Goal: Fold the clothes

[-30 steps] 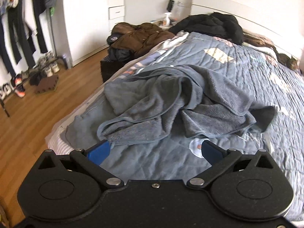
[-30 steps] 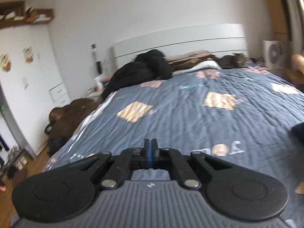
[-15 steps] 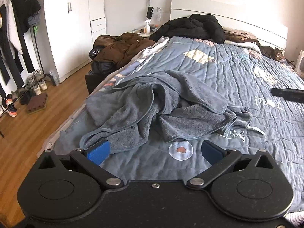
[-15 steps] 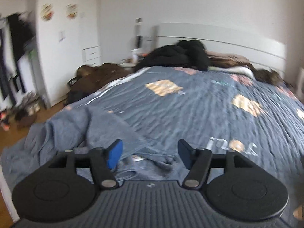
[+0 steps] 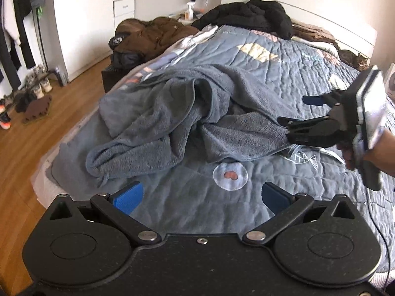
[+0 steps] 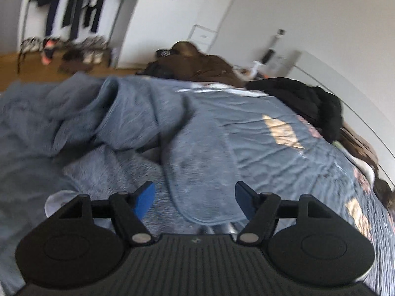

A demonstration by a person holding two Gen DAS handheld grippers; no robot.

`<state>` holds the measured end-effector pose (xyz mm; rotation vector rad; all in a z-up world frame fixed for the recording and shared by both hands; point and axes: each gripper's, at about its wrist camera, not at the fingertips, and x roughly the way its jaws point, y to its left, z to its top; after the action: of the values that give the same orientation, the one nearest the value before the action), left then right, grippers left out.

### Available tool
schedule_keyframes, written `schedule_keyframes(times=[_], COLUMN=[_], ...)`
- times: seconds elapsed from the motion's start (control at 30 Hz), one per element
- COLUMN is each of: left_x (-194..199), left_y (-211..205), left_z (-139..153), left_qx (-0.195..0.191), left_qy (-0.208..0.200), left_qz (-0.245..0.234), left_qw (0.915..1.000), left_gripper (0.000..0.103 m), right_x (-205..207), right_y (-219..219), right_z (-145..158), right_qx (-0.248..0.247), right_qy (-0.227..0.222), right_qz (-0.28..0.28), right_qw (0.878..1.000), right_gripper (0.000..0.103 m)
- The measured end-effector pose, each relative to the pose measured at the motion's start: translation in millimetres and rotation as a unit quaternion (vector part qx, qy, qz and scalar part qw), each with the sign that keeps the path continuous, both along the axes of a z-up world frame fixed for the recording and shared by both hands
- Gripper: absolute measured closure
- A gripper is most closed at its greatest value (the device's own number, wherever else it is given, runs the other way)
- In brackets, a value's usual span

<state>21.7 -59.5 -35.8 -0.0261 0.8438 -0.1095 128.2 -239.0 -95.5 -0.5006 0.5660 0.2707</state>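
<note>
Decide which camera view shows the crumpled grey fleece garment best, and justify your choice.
The left wrist view: the grey fleece garment lies sharp and whole on the bed quilt, every edge in frame. The right wrist view is blurred and close, cutting the garment off at the left.

A grey-blue fleece garment [image 5: 197, 113] lies crumpled on the quilted bed cover [image 5: 284, 74], near its left edge; it is bunched in thick folds, with one rolled end toward the foot and a flatter hemmed flap [image 6: 205, 172] spread out on the right
</note>
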Motion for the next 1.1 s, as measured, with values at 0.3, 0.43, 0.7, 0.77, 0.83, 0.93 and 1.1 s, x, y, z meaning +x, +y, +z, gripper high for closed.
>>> schedule_keyframes(times=[0.3, 0.43, 0.7, 0.77, 0.83, 0.93, 1.1], left_x=[3, 3, 3, 3, 2, 0, -1], left_y=[9, 11, 7, 5, 5, 6, 3], left_z=[-12, -14, -13, -13, -11, -6, -7], left_qx=[-0.007, -0.008, -0.003, -0.002, -0.001, -0.005, -0.009], left_qy=[0.022, 0.027, 0.027, 0.026, 0.024, 0.004, 0.001], left_qz=[0.010, 0.012, 0.006, 0.005, 0.005, -0.003, -0.013], left_qw=[0.9997, 0.9995, 0.9996, 0.9996, 0.9997, 1.0000, 0.9999], left_gripper=[0.000, 0.000, 0.000, 0.000, 0.000, 0.000, 0.000], right_x=[31, 27, 16, 23, 27, 33, 37], right_y=[2, 3, 0, 1, 1, -1, -12], right_z=[-22, -26, -21, -25, -30, -33, -25], right_qx=[0.005, -0.002, 0.001, -0.021, -0.038, -0.050, -0.032], right_qy=[0.021, 0.027, 0.026, 0.026, 0.022, 0.011, -0.016], right_qz=[-0.030, -0.008, 0.018, 0.012, 0.011, 0.002, -0.018], right_qw=[0.999, 1.000, 0.999, 0.999, 0.999, 0.999, 0.999], right_gripper=[0.072, 0.068, 0.050, 0.050, 0.051, 0.055, 0.094])
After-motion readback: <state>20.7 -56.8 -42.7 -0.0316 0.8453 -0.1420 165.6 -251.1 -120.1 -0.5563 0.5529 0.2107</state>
